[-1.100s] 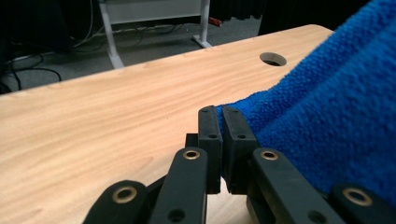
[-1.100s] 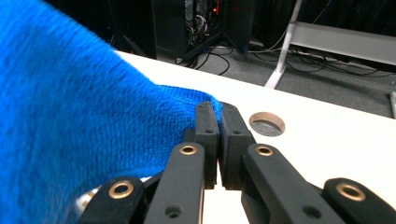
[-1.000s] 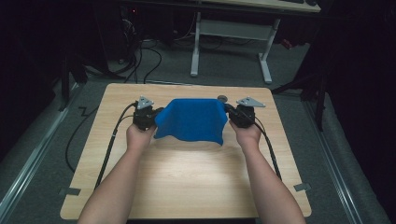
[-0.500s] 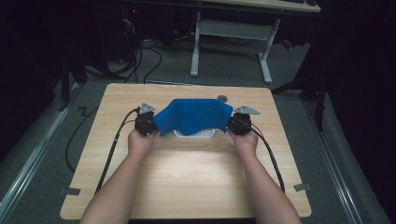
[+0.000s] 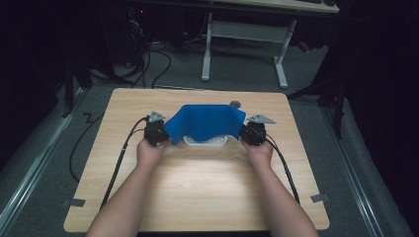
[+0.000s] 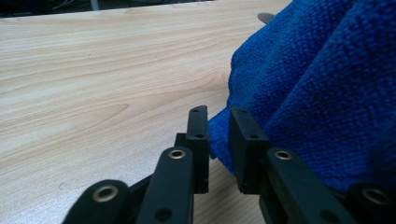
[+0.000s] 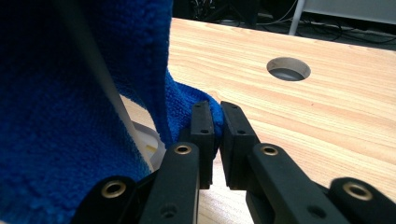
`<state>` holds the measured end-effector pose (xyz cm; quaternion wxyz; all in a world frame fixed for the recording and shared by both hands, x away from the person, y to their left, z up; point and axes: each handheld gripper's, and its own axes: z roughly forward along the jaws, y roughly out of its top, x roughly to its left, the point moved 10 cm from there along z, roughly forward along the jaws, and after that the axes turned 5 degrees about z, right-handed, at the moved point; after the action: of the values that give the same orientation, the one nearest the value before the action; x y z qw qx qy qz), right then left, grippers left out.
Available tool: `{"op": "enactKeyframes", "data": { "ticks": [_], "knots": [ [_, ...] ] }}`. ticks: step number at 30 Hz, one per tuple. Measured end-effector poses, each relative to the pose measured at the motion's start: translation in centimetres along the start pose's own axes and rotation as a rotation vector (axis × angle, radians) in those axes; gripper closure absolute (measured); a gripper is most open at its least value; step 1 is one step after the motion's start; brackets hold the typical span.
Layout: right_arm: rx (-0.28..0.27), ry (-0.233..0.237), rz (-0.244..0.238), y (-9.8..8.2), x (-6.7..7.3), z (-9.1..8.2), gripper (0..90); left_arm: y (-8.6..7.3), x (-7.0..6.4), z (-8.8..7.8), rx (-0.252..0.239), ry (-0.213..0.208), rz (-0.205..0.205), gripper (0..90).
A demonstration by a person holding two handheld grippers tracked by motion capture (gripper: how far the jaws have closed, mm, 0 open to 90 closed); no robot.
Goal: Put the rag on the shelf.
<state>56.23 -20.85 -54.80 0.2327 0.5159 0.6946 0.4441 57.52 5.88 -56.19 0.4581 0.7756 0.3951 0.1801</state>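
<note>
While the person's two hands sit near the middle of the wooden desk (image 5: 197, 197), a blue cloth (image 5: 205, 122) hangs between them. The left hand-held gripper (image 5: 159, 132) pinches the left corner of the cloth. In the left gripper view, the two black jaws are nearly closed, with a fold of the blue cloth (image 6: 317, 93) squeezed in the small gap between them. The right hand-held gripper (image 5: 251, 133) pinches the right corner. In the right gripper view, its jaws are also almost closed, and an edge of the cloth (image 7: 70, 116) is caught between them.

The cloth is lifted up and droops over a white tray (image 5: 206, 141) that lies flat on the desk. Only the front edge of the tray peeks out under the cloth. In the right gripper view, a white edge (image 7: 140, 135) shows just beside the cloth.

A round hole (image 5: 235, 104) is in the desk just behind the cloth, near the far edge. It shows in the right gripper view too (image 7: 288, 69). A black cable (image 5: 123, 148) trails back from each gripper along the desk. Behind the desk stands a white frame (image 5: 242, 44) on the grey floor.
</note>
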Motion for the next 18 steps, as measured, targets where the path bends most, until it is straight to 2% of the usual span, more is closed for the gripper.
{"op": "enactKeyframes", "data": {
  "ticks": [6,8,13,14,18],
  "knots": [
    [0.009,-0.004,-0.005,-0.1,-0.1,0.0,79.0,0.0,0.4,-0.3,-0.002,0.033,0.001,64.6],
    [0.016,-0.014,-0.006,-0.1,-0.2,-0.1,73.7,0.0,0.8,-0.7,-0.002,0.052,0.002,61.8],
    [0.023,-0.017,0.006,-0.1,-0.5,-0.3,68.2,-0.1,1.2,-1.2,-0.004,0.067,-0.004,56.9],
    [0.03,-0.023,0.011,-0.1,-0.6,-0.5,64.4,-0.1,1.3,-1.3,-0.003,0.069,-0.005,56.1],
    [0.03,-0.039,0.004,0.2,-0.9,-1.0,59.9,-0.2,1.7,-2.2,-0.003,0.09,0.01,53.3]
  ]
}}
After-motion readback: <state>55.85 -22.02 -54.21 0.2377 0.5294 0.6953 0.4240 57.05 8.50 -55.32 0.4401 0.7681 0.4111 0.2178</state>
